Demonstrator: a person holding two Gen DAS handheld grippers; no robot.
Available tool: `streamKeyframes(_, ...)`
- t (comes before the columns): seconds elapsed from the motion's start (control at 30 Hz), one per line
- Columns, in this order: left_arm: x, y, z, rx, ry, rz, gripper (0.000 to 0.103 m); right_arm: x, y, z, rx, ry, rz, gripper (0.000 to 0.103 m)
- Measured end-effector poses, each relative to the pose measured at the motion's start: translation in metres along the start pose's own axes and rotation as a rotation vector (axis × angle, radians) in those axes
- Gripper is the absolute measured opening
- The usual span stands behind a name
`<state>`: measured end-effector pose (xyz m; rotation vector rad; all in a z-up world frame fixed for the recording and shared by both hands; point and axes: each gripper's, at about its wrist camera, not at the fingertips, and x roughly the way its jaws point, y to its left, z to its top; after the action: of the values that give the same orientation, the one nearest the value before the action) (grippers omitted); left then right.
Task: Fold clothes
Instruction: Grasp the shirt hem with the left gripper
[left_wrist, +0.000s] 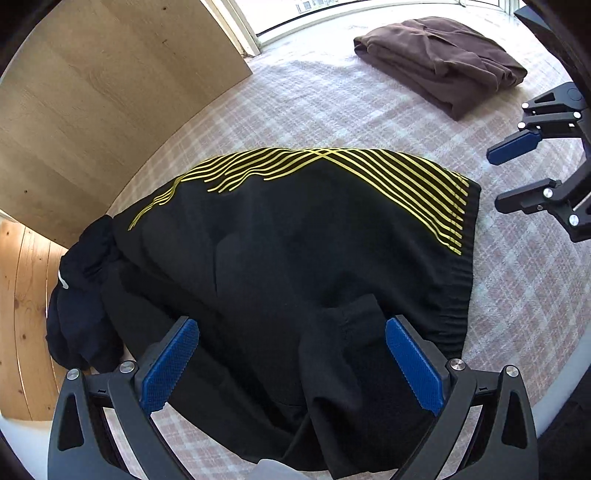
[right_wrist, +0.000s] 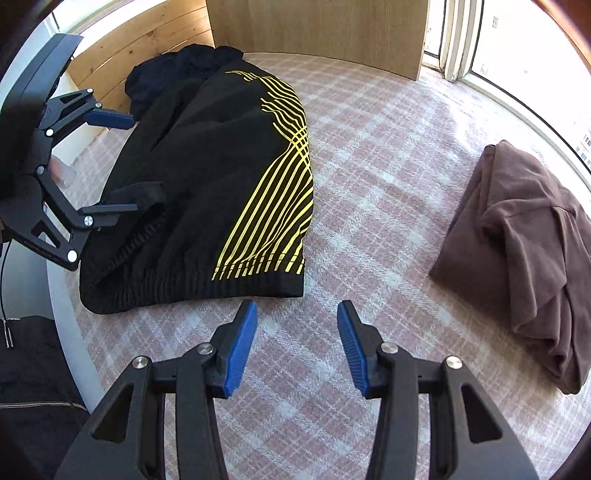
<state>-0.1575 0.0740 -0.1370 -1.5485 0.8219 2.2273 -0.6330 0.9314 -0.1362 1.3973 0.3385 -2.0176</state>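
Lower hem of the black jacket (left_wrist: 295, 258) cut off by the frame edge, behind the gripper body

I see the black jacket (right_wrist: 192, 177): matt knit cloth, ribbed hem, glossy yellow printed lines. Brown garment (right_wrist: 524, 236), right of frame: soft fleecy cloth, matt. Plaid cover (right_wrist: 369, 184) underneath: woven, slightly fuzzy. Wood panel (left_wrist: 92, 110), upper left: light grain, smooth matt. My right tool (right_wrist: 297, 314): matt black plastic, textured blue rubbery pads, shiny metal pins.

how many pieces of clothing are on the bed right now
2: the black jacket with yellow stripes beside the left gripper, and the folded brown garment farther right. More may be bunched behind.
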Motion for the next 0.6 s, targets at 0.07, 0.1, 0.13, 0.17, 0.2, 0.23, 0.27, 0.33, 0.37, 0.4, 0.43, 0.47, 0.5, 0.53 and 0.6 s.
streamKeyframes(0.07, 0.002, -0.005, 0.001, 0.001, 0.022, -0.027, 0.102, -0.001, -0.003, 0.003, 0.013, -0.005, 0.008, 0.045)
streamKeyframes(0.1, 0.003, -0.007, 0.001, -0.003, 0.035, -0.040, 0.102, 0.000, -0.005, 0.004, 0.016, -0.005, 0.009, 0.045)
streamKeyframes(0.13, 0.004, -0.009, 0.002, -0.007, 0.040, -0.050, 0.102, 0.000, -0.006, 0.005, 0.019, -0.002, 0.011, 0.045)
streamKeyframes(0.17, 0.006, -0.010, 0.003, -0.009, 0.044, -0.047, 0.101, 0.001, -0.007, 0.006, 0.019, 0.000, 0.013, 0.045)
streamKeyframes(0.2, 0.008, -0.010, 0.003, -0.012, 0.048, -0.035, 0.095, 0.001, -0.007, 0.006, 0.016, 0.001, 0.016, 0.045)
streamKeyframes(0.23, 0.012, -0.008, 0.003, -0.021, 0.058, -0.030, 0.087, 0.002, -0.008, 0.007, 0.014, 0.002, 0.018, 0.045)
streamKeyframes(0.27, 0.016, -0.006, 0.002, -0.033, 0.070, -0.028, 0.069, 0.002, -0.008, 0.007, 0.011, 0.003, 0.020, 0.045)
streamKeyframes(0.33, 0.024, 0.004, 0.000, -0.082, 0.093, -0.094, 0.052, 0.003, -0.008, 0.007, 0.004, 0.007, 0.023, 0.045)
streamKeyframes(0.37, 0.026, 0.007, -0.002, -0.096, 0.098, -0.115, 0.051, 0.004, -0.008, 0.007, 0.000, 0.008, 0.025, 0.045)
streamKeyframes(0.4, 0.026, 0.010, -0.004, -0.104, 0.100, -0.128, 0.051, 0.004, -0.008, 0.007, -0.001, 0.010, 0.027, 0.045)
streamKeyframes(0.43, 0.027, 0.012, -0.007, -0.113, 0.103, -0.141, 0.051, 0.004, -0.008, 0.007, -0.003, 0.012, 0.029, 0.045)
streamKeyframes(0.47, 0.026, 0.014, -0.008, -0.117, 0.098, -0.149, 0.049, 0.004, -0.008, 0.008, -0.007, 0.014, 0.028, 0.045)
streamKeyframes(0.5, 0.025, 0.014, -0.010, -0.119, 0.091, -0.155, 0.046, 0.004, -0.008, 0.008, -0.012, 0.015, 0.027, 0.045)
streamKeyframes(0.53, 0.022, 0.015, -0.012, -0.127, 0.080, -0.170, 0.042, 0.004, -0.007, 0.008, -0.020, 0.016, 0.027, 0.045)
streamKeyframes(0.6, 0.017, 0.020, -0.015, -0.155, 0.052, -0.228, 0.027, 0.003, -0.006, 0.007, -0.037, 0.019, 0.030, 0.045)
